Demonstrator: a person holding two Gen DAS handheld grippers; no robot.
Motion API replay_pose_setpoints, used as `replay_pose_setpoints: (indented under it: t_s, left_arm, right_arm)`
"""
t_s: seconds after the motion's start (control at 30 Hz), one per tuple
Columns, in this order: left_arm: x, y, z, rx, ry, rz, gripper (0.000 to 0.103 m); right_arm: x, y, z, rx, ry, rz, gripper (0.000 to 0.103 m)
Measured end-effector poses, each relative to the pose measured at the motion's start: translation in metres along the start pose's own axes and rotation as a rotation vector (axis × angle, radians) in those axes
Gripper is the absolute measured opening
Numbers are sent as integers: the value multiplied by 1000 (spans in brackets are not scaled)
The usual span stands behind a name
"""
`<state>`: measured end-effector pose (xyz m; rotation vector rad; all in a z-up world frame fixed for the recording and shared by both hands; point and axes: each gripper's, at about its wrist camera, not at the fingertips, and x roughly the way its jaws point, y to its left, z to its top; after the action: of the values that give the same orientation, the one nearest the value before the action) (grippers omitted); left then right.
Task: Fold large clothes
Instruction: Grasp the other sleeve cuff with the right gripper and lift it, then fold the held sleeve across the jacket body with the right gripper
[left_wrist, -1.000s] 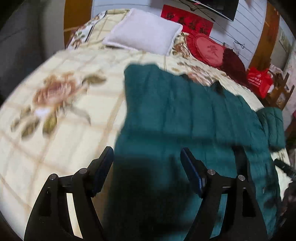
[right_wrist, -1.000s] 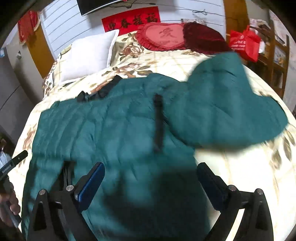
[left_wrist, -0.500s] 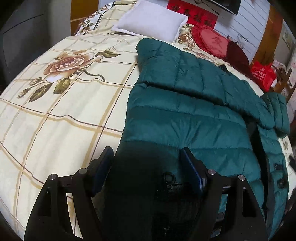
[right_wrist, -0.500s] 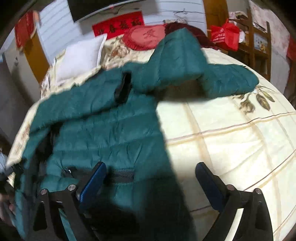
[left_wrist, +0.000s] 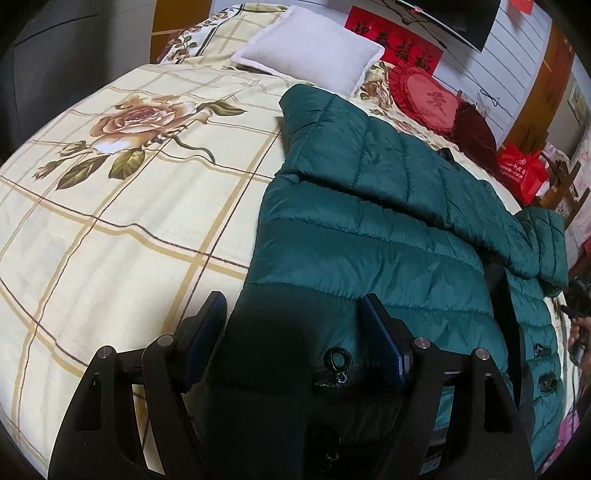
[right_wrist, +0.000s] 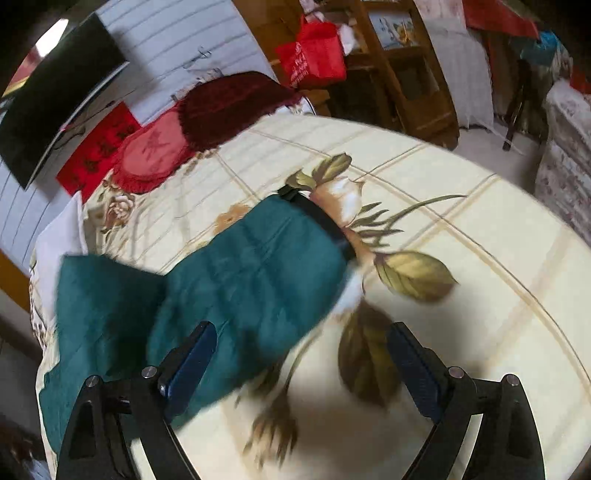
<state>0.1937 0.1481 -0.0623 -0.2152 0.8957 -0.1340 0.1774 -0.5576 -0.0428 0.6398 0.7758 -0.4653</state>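
A dark green puffer jacket (left_wrist: 369, 240) lies flat on the bed. One sleeve (left_wrist: 388, 158) is folded across its body. My left gripper (left_wrist: 291, 299) hovers open over the near left corner of the jacket. The black hem band with its zip pull (left_wrist: 337, 360) sits between the fingers, in their shadow. In the right wrist view the other sleeve (right_wrist: 258, 266) stretches out over the sheet and ends in a black cuff (right_wrist: 321, 218). My right gripper (right_wrist: 301, 326) is open and holds nothing. Its left finger is over that sleeve and its right finger over bare sheet.
The bed has a cream checked sheet (left_wrist: 110, 221) with rose prints. A white pillow (left_wrist: 310, 44) and red cushions (left_wrist: 428, 99) lie at its head. A red bag (right_wrist: 314, 55) and wooden shelves (right_wrist: 406, 66) stand past the far edge. A hand (left_wrist: 580, 332) shows at the right.
The right gripper has swung right, from over the jacket body to the sleeve's end. That sleeve was in the air and now lies flat on the sheet. The left gripper came slightly closer to the hem.
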Motion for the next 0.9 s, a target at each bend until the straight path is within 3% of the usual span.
replay_pose_setpoints:
  t_s: [0.2, 0.23, 0.27, 0.37, 0.6, 0.73, 0.83, 0.9]
  left_arm:
    - [0, 0, 0, -4, -2, -1, 75]
    - [0, 0, 0, -5, -2, -2, 75]
    - [1, 0, 1, -5, -2, -3, 75]
    - [0, 0, 0, -7, -3, -5, 75]
    - [0, 4, 1, -22, -8, -24, 75]
    - [-1, 5, 1, -27, -9, -31, 75]
    - [-1, 6, 0, -30, -10, -36, 75]
    - [-1, 6, 0, -30, -10, -37, 75]
  right_arm:
    - [29, 7, 22, -148, -36, -114, 89]
    - [32, 11, 23, -173, -41, -127, 69]
    - [32, 14, 23, -190, -52, -130, 39]
    - [17, 12, 21, -171, -97, -104, 19]
    - [-89, 2, 26, -160, -273, -261, 17]
    - [-167, 15, 34, -224, -371, -289, 15]
    - [-203, 41, 30, -269, -413, -248, 14]
    - [-211, 73, 18, -306, -413, -176, 14]
